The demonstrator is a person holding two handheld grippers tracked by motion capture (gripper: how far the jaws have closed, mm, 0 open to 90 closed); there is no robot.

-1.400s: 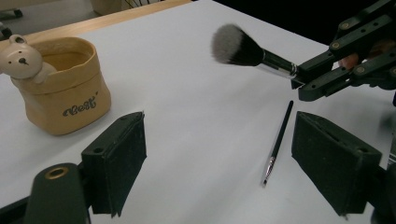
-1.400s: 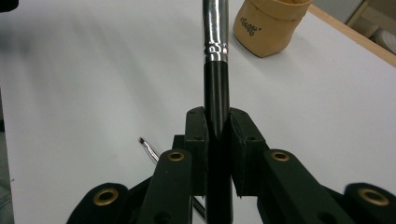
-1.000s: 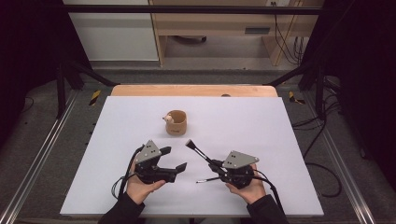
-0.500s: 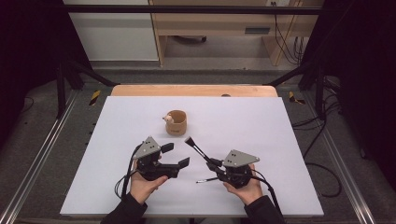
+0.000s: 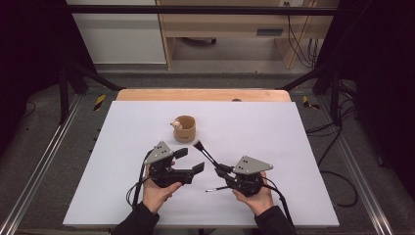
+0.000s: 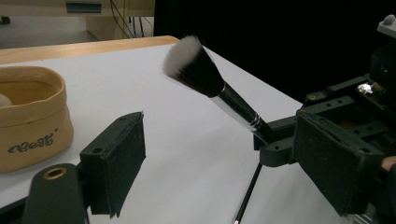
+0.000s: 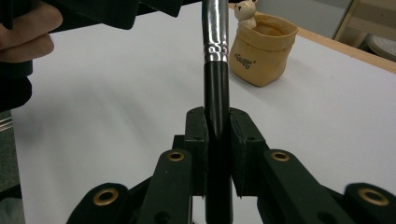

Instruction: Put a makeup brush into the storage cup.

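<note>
Right now, top to bottom by size:
Table [image 5: 293, 147]: broad white surface with a strip of bare wood along its far edge; everything in play sits on the near half.
Person: both forearms come in from the near edge, left hand [image 5: 156, 193] and right hand [image 5: 252, 198] each wrapped around a tool, well apart from each other.
Left hand-held gripper [image 5: 188, 160]: jaws standing wide apart, nothing between the pads; it points across toward the brush. In the left gripper view the two black pads [image 6: 119, 161] frame bare table, with the brush head hanging in the gap's far background.
Right hand-held gripper [image 5: 222, 170]: jaws drawn together and clamped on the brush handle; the right gripper view shows the pads pressed on either side of the black shaft, dead centre.
Pouch [image 5: 185, 128]: small tan fabric cup, upright, open-topped, mid-table beyond both tools; a little pale figurine [image 7: 246, 10] peeks over its rim. It sits clear of both grippers.
Makeup brush [image 5: 206, 155]: held in the air by the right tool, tilted up and away toward the pouch, black handle, silver ferrule [image 7: 215, 28], dark bristles tipped white [image 6: 191, 63]. The bristle end sits near the left tool's open jaws, not touching them, and just short of the pouch.
Handle tail [image 5: 215, 188]: thin end pokes out behind the clamped jaws, low over the table.
</note>
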